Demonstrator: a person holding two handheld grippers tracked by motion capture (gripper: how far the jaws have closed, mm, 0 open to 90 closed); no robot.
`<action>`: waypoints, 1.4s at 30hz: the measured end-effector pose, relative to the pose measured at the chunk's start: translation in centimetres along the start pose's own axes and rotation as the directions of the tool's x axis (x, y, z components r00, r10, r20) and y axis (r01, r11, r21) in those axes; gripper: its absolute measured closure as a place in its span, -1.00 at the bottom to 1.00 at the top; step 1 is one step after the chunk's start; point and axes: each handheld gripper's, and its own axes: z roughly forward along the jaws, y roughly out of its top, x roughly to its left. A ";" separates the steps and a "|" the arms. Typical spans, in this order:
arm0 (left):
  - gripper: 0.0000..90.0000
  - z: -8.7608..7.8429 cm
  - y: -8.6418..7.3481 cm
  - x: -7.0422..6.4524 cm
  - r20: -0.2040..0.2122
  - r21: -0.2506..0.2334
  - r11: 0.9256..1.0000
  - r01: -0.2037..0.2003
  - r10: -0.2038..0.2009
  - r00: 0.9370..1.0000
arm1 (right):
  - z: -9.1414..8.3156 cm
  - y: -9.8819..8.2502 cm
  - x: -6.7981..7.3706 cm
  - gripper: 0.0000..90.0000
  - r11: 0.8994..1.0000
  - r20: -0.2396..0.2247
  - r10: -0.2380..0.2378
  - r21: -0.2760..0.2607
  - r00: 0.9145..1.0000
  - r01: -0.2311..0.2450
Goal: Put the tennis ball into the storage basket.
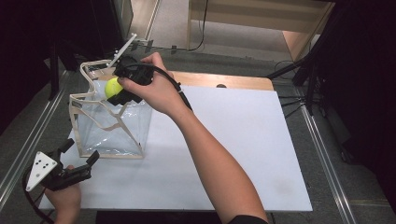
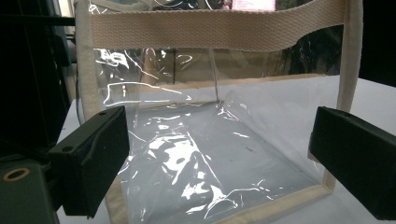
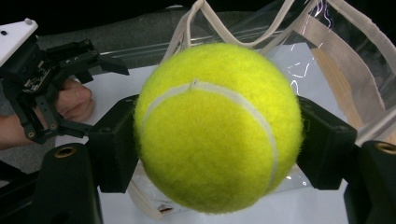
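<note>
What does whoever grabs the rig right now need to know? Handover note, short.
Right gripper: shut on the yellow-green felt tennis ball, held over the open top of the clear plastic bag with beige webbing trim.
Left gripper: open, holding nothing, near the bag's front lower corner, jaws pointed at it.
Bag stands on the white board, left side; it looks to have nothing inside.
Done: ball picked up.
Left, probably: lower ball into bag, release.

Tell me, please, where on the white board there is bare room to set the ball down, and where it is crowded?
The white board is bare right of the person's forearm, out to its right and near edges. The left side is crowded: the clear bag stands there, the right gripper holds the tennis ball over its opening, and the left gripper hovers, open, at the near-left corner.
</note>
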 end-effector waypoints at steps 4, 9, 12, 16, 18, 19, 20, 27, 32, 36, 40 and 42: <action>-0.88 0.0 0.0 0.0 0.001 0.000 1.000 0.000 0.000 1.000 | 0.8 0.4 -0.1 -0.46 1.000 -0.009 -0.005 0.004 1.000 0.005; -0.88 0.0 0.0 0.0 0.002 0.000 1.000 0.000 0.000 1.000 | 1.6 0.5 -0.2 -0.46 1.000 -0.015 0.003 0.017 1.000 -0.003; -0.88 0.0 0.0 0.0 0.002 0.000 1.000 0.000 0.000 1.000 | 2.2 0.5 -0.2 -0.46 1.000 -0.013 -0.005 0.022 1.000 0.005; -0.88 0.0 0.0 0.1 0.002 -0.002 1.000 0.001 -0.001 1.000 | 2.7 0.5 -0.2 -0.46 0.999 -0.012 0.009 0.038 1.000 -0.009; -0.88 0.0 0.0 0.1 0.002 -0.002 1.000 0.002 -0.002 1.000 | 2.9 0.5 -0.3 -0.46 0.999 -0.014 0.004 0.041 1.000 -0.003; -0.88 0.0 0.0 0.1 0.002 -0.002 1.000 0.001 -0.001 1.000 | 3.0 0.5 -0.3 -0.46 0.999 -0.010 0.006 0.049 1.000 -0.005; -0.88 -0.1 0.0 0.1 0.002 -0.002 1.000 0.001 -0.001 1.000 | 3.1 0.4 -0.3 -0.46 0.999 -0.014 0.005 0.052 1.000 -0.004; -0.88 -0.1 0.0 0.1 0.002 -0.002 1.000 0.002 -0.002 1.000 | 3.3 0.1 -0.1 -0.55 0.998 -0.032 0.005 0.068 0.999 -0.002; -0.88 -0.1 0.0 0.1 0.002 -0.002 1.000 0.002 -0.002 1.000 | 2.4 -0.1 0.1 -0.78 1.000 -0.012 0.020 0.019 1.000 -0.020; -0.88 0.0 0.0 0.1 0.003 -0.001 1.000 0.000 0.000 1.000 | 1.6 -0.6 0.1 -0.78 1.000 0.017 0.023 -0.013 1.000 -0.023; -0.88 0.0 0.0 0.0 0.002 0.001 1.000 0.000 0.000 1.000 | 0.7 -1.5 0.1 -0.80 0.998 0.038 0.040 -0.053 0.998 -0.038; -0.88 0.0 0.0 0.0 0.001 0.000 1.000 0.000 0.000 1.000 | 0.4 -2.0 0.0 -0.93 0.997 0.052 0.052 -0.057 0.997 -0.049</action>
